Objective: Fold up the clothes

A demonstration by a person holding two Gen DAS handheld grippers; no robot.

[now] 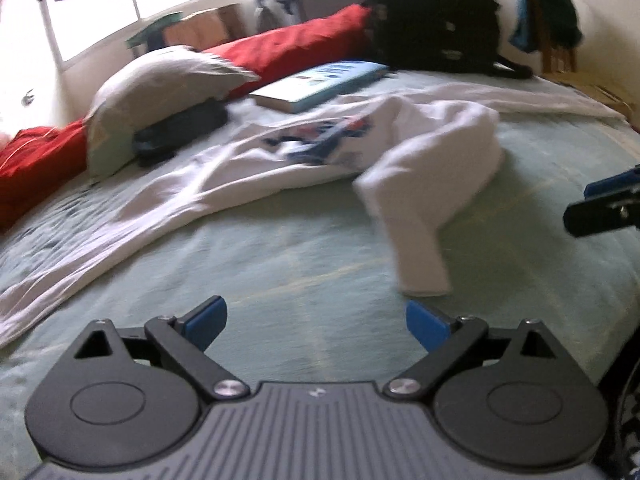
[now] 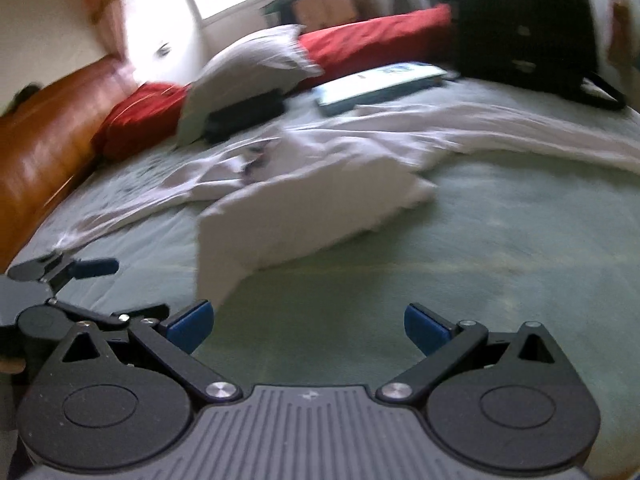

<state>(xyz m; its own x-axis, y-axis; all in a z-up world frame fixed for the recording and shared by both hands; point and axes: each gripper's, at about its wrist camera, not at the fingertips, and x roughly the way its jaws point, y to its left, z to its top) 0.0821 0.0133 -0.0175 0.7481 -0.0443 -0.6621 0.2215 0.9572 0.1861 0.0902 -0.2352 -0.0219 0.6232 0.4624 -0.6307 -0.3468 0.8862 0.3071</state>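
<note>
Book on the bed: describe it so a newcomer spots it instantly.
Start at the green bed cover. Beyond the crumpled white shirt, near the red bolster, lies the book, flat and closed. It is the only rigid, light-blue rectangle there; the grey pillow and black backpack are soft.

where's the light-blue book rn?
The light-blue book lies flat at the far side of the green bed, beyond the white shirt, between the grey pillow and the black backpack.

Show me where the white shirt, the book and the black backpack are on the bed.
white shirt [image 1: 320, 148]: left wrist view, on the printed chest area.
book [image 1: 320, 84]: left wrist view, on the middle of its cover.
black backpack [image 2: 520, 20]: right wrist view, on its front face.
</note>
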